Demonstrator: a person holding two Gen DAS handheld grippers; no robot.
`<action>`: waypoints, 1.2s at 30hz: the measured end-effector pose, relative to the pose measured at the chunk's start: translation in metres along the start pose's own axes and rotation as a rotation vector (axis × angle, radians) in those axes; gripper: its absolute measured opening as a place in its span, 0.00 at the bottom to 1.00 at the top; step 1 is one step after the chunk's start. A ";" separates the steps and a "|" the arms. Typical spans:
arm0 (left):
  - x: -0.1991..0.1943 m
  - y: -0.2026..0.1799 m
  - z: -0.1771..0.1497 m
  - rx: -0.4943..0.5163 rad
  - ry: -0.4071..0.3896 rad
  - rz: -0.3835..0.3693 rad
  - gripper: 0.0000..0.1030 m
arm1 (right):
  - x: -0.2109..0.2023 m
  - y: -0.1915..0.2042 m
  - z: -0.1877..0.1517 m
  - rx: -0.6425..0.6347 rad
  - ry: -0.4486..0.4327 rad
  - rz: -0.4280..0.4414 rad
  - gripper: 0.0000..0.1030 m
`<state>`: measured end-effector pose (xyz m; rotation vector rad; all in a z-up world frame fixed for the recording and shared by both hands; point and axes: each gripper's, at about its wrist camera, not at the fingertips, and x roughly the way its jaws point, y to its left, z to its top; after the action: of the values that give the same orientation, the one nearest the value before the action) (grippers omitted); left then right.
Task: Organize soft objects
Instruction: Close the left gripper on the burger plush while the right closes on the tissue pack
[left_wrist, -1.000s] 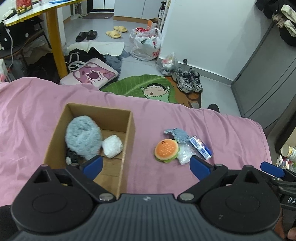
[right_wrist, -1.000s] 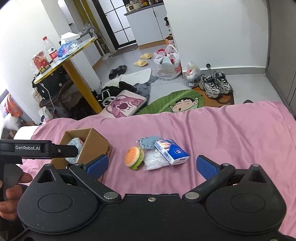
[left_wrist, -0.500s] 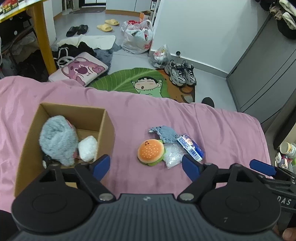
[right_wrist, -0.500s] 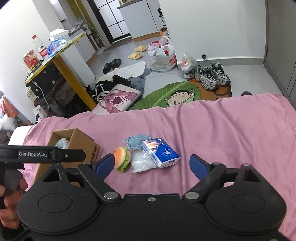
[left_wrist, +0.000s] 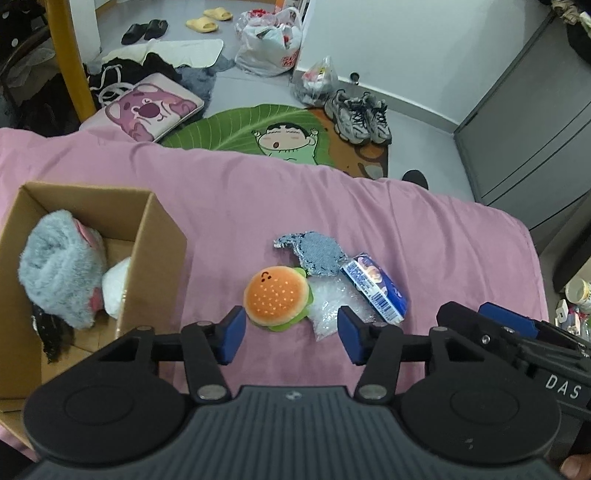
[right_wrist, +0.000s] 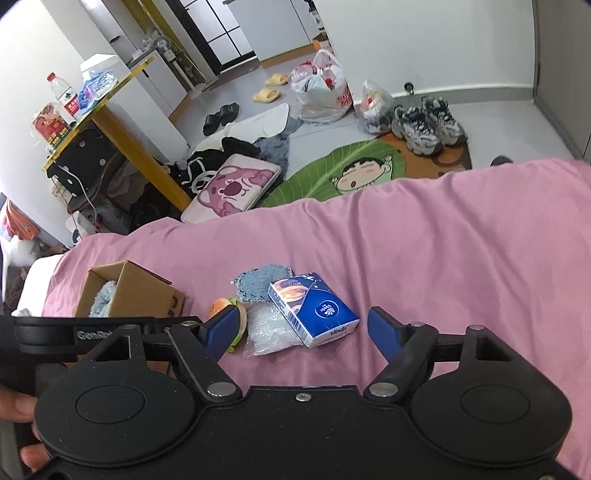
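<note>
Far left of the room there's a yellow-legged table (right_wrist: 122, 140) with a water bottle (right_wrist: 65, 99) and snack packs on top, and clothes heaped on the grey floor under it. On the pink bedsheet (left_wrist: 369, 206) the cardboard box (left_wrist: 155, 240) sits at the left, already holding a fluffy grey plush (left_wrist: 59, 269) and a white soft thing (left_wrist: 116, 288) next to it. Behind the bed edge there's a pink bear cushion (left_wrist: 151, 109) on the floor, then a green leaf rug with a cartoon kid (left_wrist: 258, 129), slippers, white plastic bags (left_wrist: 269, 37) and a pair of grey sneakers (left_wrist: 358, 114) by the wall. Middle of the sheet is the little pile: burger plush (left_wrist: 277, 293), a clear crinkly bag (left_wrist: 328, 306) touching it, a denim scrap (left_wrist: 317, 251) just behind, and a blue tissue pack (left_wrist: 375, 288) on the right. The left gripper (left_wrist: 291, 334) hangs right over the near edge of the burger, jaws closing but pads not on it yet. The right gripper (right_wrist: 299, 330) hangs near the tissue pack, jaws closing too, nothing pinched. Grey cabinet (left_wrist: 535, 122) on the far right.
</note>
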<state>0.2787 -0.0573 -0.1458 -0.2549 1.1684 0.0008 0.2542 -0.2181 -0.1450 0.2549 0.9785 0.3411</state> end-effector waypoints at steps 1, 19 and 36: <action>0.002 0.000 0.000 0.001 0.000 0.003 0.50 | 0.003 -0.002 0.001 0.005 0.004 0.007 0.73; 0.070 0.002 0.003 -0.038 0.060 0.072 0.50 | 0.057 -0.015 0.004 -0.008 0.092 0.036 0.70; 0.061 0.010 0.005 -0.105 0.030 0.024 0.32 | 0.079 -0.019 -0.001 0.033 0.161 0.023 0.57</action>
<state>0.3057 -0.0545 -0.2019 -0.3346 1.2024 0.0800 0.2969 -0.2042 -0.2125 0.2716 1.1416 0.3708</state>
